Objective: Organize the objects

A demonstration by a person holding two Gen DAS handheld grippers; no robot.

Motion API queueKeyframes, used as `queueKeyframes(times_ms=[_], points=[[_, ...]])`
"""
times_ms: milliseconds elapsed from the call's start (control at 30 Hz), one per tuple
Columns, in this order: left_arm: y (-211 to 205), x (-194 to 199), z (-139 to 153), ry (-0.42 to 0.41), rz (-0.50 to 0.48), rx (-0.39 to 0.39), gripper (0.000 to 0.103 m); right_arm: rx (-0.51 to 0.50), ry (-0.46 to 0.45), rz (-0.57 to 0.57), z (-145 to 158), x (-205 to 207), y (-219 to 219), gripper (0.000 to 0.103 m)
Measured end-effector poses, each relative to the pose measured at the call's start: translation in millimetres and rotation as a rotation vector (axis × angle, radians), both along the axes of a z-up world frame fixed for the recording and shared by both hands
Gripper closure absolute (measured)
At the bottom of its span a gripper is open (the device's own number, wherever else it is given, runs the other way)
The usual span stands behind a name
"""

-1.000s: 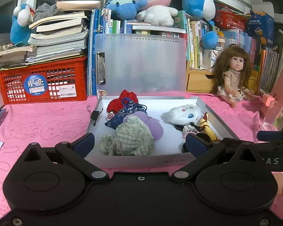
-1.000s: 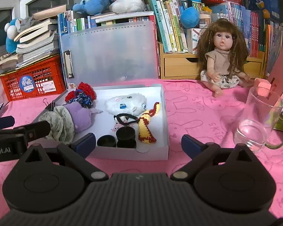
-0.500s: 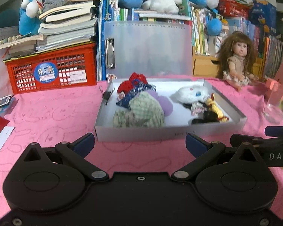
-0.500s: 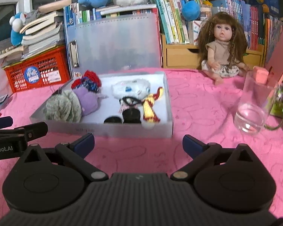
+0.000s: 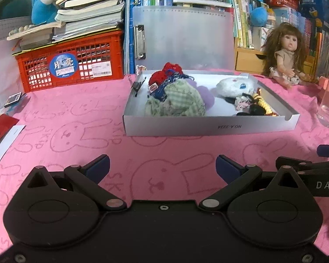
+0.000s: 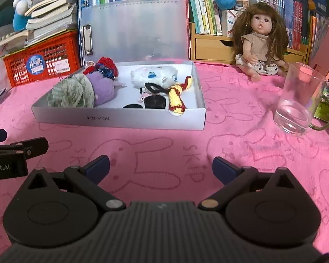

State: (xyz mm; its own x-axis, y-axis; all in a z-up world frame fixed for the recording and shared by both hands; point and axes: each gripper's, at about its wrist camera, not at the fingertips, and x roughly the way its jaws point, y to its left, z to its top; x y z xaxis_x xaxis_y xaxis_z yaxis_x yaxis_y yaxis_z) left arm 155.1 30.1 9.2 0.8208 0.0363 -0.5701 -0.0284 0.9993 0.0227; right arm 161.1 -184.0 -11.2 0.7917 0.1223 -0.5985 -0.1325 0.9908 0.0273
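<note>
Both tools, left tool (image 5: 162, 168) and right tool (image 6: 161, 167), hang wide open and empty above the counter (image 6: 230, 135); the box (image 6: 111, 118) ahead holds the gathered scrunchies (image 6: 81, 91), seemingly sorted.

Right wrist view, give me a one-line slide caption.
Open right gripper above the pink cloth, facing a white box of small soft toys.

Low tabletop views side by side, facing shelves, sharing white tray (image 5: 210, 127) (image 6: 118, 118), perhaps near
</note>
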Motion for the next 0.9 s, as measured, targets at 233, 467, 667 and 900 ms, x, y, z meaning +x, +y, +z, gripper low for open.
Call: queueKeyframes(times_ms=[233,467,667,900], points=[[3.2,5.4,-9.4,0.041,0.03,0.0,0.0,-0.034,0.006,-0.004,-7.2,2.2,4.4,0.0],[10.8,12.3,-14.7,0.086,0.061,-0.031,0.0,-0.047,0.015,0.005,-8.5,5.0,8.4,0.0],[10.3,12.5,-15.6,0.089,0.061,-0.024,0.0,-0.044,0.018,0.007,-9.0,5.5,7.6,0.0],[9.3,13.2,-15.9,0.091,0.061,-0.021,0.0,-0.044,0.018,0.007,-9.1,5.7,7.6,0.0]])
